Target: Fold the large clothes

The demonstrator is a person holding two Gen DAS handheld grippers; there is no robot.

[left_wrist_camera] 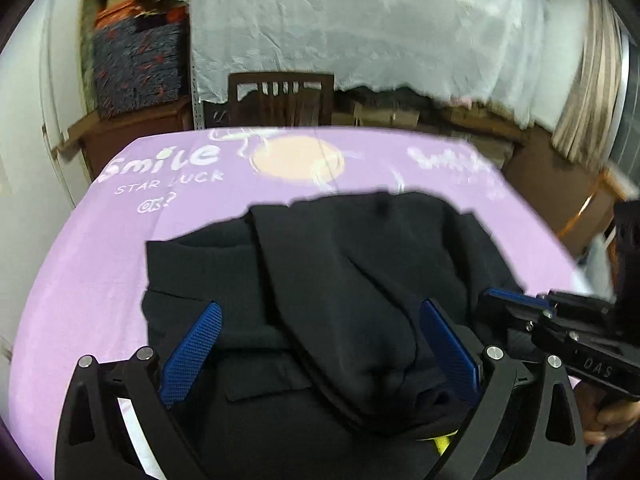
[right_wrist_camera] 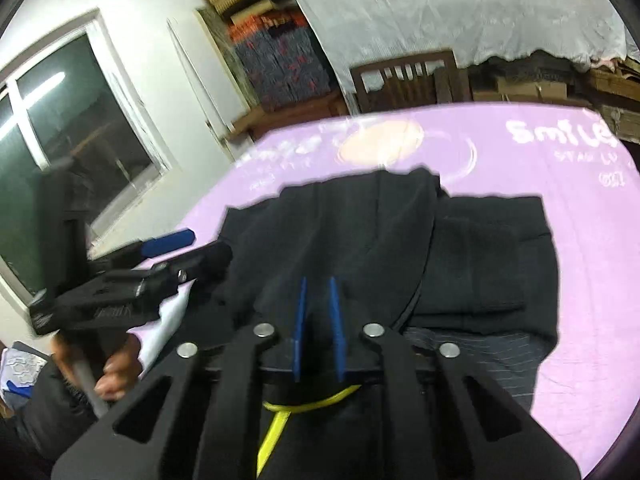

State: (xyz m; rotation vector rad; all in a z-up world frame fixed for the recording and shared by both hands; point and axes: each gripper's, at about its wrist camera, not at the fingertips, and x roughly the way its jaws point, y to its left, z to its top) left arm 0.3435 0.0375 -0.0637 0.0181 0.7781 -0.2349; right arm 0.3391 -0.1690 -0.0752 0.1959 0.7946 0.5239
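Garment: black heavy cloth garment (left_wrist_camera: 320,280), partly folded on the purple printed surface (left_wrist_camera: 100,260).
Left gripper (left_wrist_camera: 320,344): jaws wide, straddling cloth.
Right gripper (right_wrist_camera: 318,320): jaws narrow, seemingly pinching a fold.
Next: likely carry that fold across.

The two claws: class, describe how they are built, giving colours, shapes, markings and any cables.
Each claw, left and right, has a matt black frame with triangular cut-outs, silver round bolts and two flat blue textured fingers. The right one carries white lettering "DAS". A yellow cable runs beneath it.
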